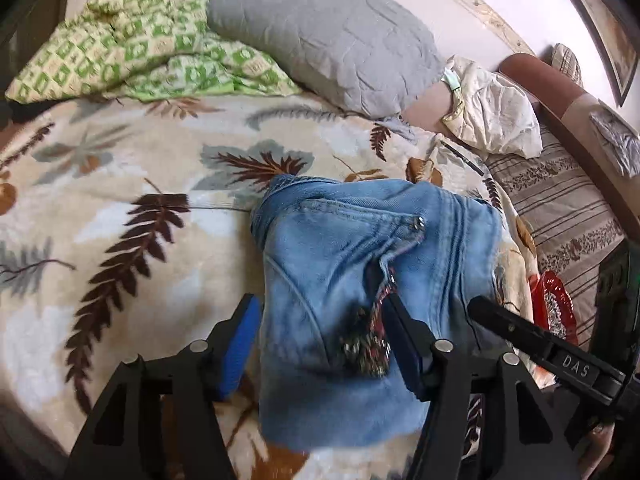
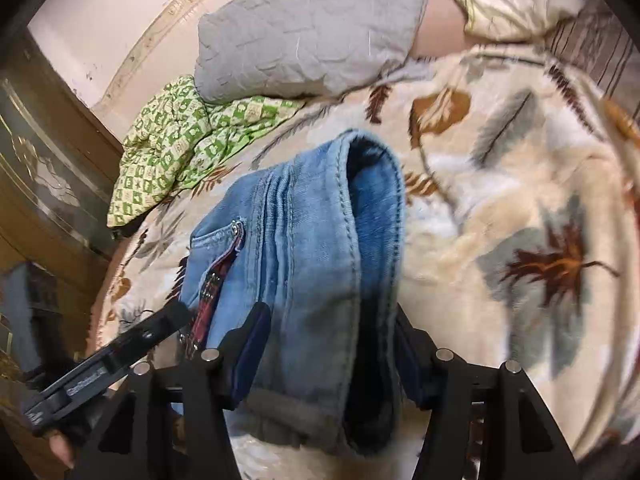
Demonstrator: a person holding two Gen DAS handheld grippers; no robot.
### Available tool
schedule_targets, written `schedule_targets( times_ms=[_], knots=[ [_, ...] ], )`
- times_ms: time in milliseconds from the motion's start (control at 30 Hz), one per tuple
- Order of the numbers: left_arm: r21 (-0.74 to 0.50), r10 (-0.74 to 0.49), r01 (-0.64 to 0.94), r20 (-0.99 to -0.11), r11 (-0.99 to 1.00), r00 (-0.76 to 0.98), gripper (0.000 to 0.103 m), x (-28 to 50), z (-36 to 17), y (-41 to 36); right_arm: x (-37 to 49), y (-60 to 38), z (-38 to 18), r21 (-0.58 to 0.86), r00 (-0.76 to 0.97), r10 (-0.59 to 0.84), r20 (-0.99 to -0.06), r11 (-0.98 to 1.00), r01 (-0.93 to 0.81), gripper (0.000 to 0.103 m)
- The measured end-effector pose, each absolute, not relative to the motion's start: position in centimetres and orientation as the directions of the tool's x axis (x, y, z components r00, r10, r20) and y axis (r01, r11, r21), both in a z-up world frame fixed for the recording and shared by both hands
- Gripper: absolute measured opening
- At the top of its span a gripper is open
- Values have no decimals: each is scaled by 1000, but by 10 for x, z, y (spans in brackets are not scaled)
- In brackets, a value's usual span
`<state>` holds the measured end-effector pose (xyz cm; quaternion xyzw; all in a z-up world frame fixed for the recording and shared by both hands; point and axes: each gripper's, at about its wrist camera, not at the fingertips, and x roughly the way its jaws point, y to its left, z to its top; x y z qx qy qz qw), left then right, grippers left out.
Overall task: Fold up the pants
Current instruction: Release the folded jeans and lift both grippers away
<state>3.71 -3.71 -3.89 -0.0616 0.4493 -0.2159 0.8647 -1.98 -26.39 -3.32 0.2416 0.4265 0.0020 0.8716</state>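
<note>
Light blue denim pants [image 1: 360,248] are bunched and held up over a leaf-patterned blanket [image 1: 120,208]. My left gripper [image 1: 320,320] has its blue-padded jaws wide apart around the denim, near a pocket with a red patterned lining. In the right wrist view the pants [image 2: 304,248] hang folded with the hem opening at the top. My right gripper [image 2: 328,328] also straddles the denim, jaws apart with fabric between them. The right gripper's finger shows in the left view [image 1: 520,328]; the left one's finger shows in the right view [image 2: 132,344].
A grey pillow [image 1: 320,32] and a green checked cloth [image 1: 140,40] lie at the head of the bed. A cream cloth [image 1: 492,112], a striped sheet [image 1: 560,208] and a red item [image 1: 554,308] are on the right. A wooden cabinet [image 2: 48,184] stands at left.
</note>
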Motion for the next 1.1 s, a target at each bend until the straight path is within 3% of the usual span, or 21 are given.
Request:
schedule_targets(
  times_ms=[533, 633, 800, 1100],
  knots=[
    [-187, -336, 301, -740, 935, 583, 70, -34, -24, -21, -94, -250, -6, 383, 689, 145, -710, 901, 205, 65],
    [-151, -316, 305, -720, 940, 618, 76, -43, -18, -21, -103, -245, -1, 355, 699, 120, -705, 913, 202, 65],
    [-124, -306, 309, -685, 943, 661, 76, -55, -12, -24, -113, -236, 8, 320, 725, 89, -683, 929, 188, 72],
    [-50, -228, 256, -638, 965, 736, 76, -62, -12, -28, -111, -228, 7, 281, 728, 77, -682, 946, 164, 72]
  ],
)
